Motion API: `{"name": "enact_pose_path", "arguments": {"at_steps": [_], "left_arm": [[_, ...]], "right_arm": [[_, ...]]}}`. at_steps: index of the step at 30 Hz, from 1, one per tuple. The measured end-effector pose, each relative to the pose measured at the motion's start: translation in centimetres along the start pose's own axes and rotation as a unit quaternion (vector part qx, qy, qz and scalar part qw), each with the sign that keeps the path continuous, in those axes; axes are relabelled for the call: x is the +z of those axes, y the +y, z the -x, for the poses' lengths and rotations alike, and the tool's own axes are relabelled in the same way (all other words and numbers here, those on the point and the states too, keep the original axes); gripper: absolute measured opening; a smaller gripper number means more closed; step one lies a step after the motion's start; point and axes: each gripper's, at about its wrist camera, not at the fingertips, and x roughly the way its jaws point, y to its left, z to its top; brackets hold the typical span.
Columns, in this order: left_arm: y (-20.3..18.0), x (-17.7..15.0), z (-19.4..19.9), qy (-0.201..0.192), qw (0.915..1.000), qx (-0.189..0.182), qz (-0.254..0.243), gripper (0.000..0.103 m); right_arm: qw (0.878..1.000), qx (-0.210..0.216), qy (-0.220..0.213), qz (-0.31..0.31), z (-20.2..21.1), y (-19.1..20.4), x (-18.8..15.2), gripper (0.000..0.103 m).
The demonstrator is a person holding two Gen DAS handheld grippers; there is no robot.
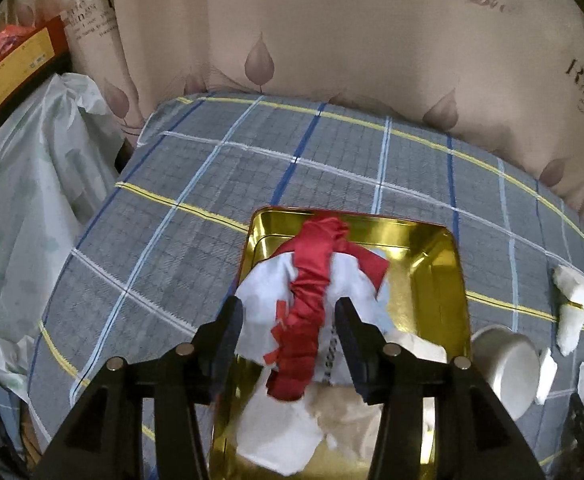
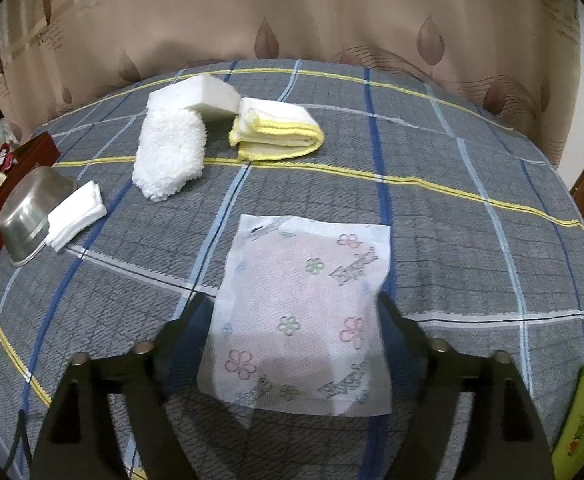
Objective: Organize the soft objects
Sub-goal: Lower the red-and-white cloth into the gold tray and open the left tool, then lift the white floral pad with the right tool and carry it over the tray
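While crumpled, red ribbon [image 1: 308, 308], white cloth [image 1: 264, 292], gold tin [image 1: 436, 264]

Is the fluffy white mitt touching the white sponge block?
Touching. In the right wrist view the fluffy white mitt has its top end lying against the front of the white sponge block, with no tablecloth visible between them.

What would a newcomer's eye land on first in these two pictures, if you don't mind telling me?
Probably the red cloth draped over white fabric in the shiny gold tin, straddled by the open left tongs. Next, the flower-printed white packet lying flat on the plaid tablecloth between the open right tongs. Behind it sit a fluffy white cloth and a folded yellow-edged towel.
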Motion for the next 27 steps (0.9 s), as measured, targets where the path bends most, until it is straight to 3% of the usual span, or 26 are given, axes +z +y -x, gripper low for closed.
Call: {"name": "enact_pose_path", "arguments": {"at_steps": [13,15,18,20,23,27], "left_arm": [[-2.2,-5.7,5.9,-0.058,0.9974,0.022,-0.038,0.049],[-2.5,-6.3,6.1,-0.061,0.9971,0.020,-0.040,0.049],[-2.8,-7.0,6.0,-0.059,0.9970,0.019,-0.047,0.049],[-3.0,-7.4,5.7,-0.053,0.9971,0.022,-0.050,0.049],[-2.9,-7.9,5.3,-0.049,0.9973,0.024,-0.049,0.049],[-2.5,-8.0,5.2,-0.053,0.9976,0.023,-0.039,0.049]], "right_arm": [[1.000,0.016,0.003,-0.025,0.4,-0.2,-0.1,0.090],[1.000,0.003,0.007,-0.030,0.2,-0.1,0.1,0.086],[0.999,-0.017,0.010,-0.035,0.2,0.0,0.4,0.071],[0.999,-0.025,0.008,-0.043,0.3,-0.1,0.6,0.054],[0.998,-0.032,0.009,-0.049,0.4,-0.3,0.9,0.041],[0.998,-0.035,0.009,-0.053,0.5,0.0,1.2,0.032]]}}
